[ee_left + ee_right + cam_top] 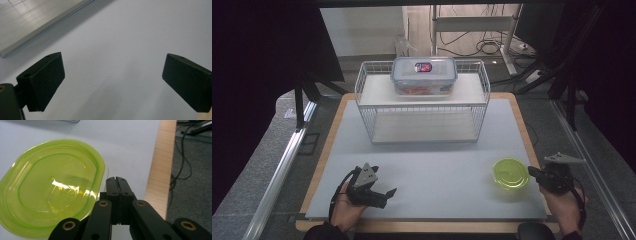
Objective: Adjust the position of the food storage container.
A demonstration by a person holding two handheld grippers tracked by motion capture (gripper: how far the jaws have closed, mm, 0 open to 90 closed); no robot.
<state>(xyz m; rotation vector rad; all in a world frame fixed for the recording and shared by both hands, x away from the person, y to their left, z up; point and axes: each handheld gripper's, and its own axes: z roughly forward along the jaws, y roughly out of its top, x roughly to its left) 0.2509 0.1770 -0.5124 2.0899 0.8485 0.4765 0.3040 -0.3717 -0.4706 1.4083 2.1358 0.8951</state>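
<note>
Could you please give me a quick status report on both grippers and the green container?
Left hand-held gripper open over bare mat. Right hand-held gripper shut, empty, beside green container. Lid on. Nothing in the way.

One green lid (510, 173), one lidded container (424, 75), one wire rack (422, 116), two claws: left claw (388, 194), right claw (532, 172)

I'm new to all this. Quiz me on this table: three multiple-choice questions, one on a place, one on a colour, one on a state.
1. Where is the clear lidded box?
A. on the wire rack's top shelf
B. on the mat beside the left gripper
C. on the floor

2. What colour is the round lid beside the right gripper?
A. red
B. yellow-green
C. black

3. How do the left gripper's jaws stand?
A. shut on the lid
B. shut on nothing
C. wide open

Answers: 1 A, it sits atop the wire rack. 2 B, translucent yellow-green. 3 C, bare mat shows between them.
</note>
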